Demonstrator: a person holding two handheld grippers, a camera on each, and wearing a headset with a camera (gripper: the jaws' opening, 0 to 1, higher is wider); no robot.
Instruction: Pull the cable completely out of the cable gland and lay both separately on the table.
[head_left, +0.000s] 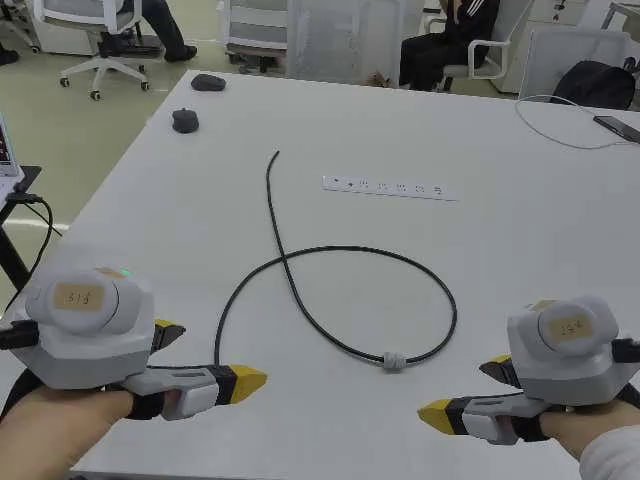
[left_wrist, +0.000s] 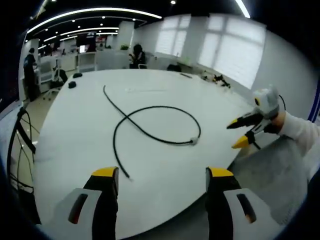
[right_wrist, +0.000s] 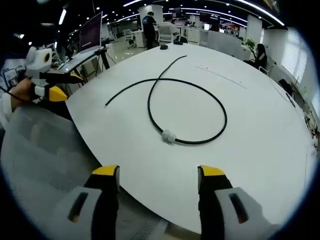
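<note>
A long black cable (head_left: 300, 295) lies on the white table (head_left: 520, 240) in one big crossed loop. The small grey-white cable gland (head_left: 395, 360) sits threaded on the loop's near side. My left gripper (head_left: 208, 358) is open at the table's near left edge, beside the cable's near end. Near the table's right front edge my right gripper (head_left: 465, 390) is open, a little right of the gland. In the left gripper view the gripper (left_wrist: 162, 175) holds nothing, with the cable (left_wrist: 150, 107) and gland (left_wrist: 193, 142) ahead. In the right gripper view the gripper (right_wrist: 159, 172) is bare, the gland (right_wrist: 168, 135) just ahead.
A white power strip (head_left: 390, 187) lies beyond the loop. Two dark computer mice (head_left: 185, 120) (head_left: 208, 82) sit at the far left. A phone (head_left: 615, 127) with a thin white wire lies at the far right. Office chairs and seated people are behind the table.
</note>
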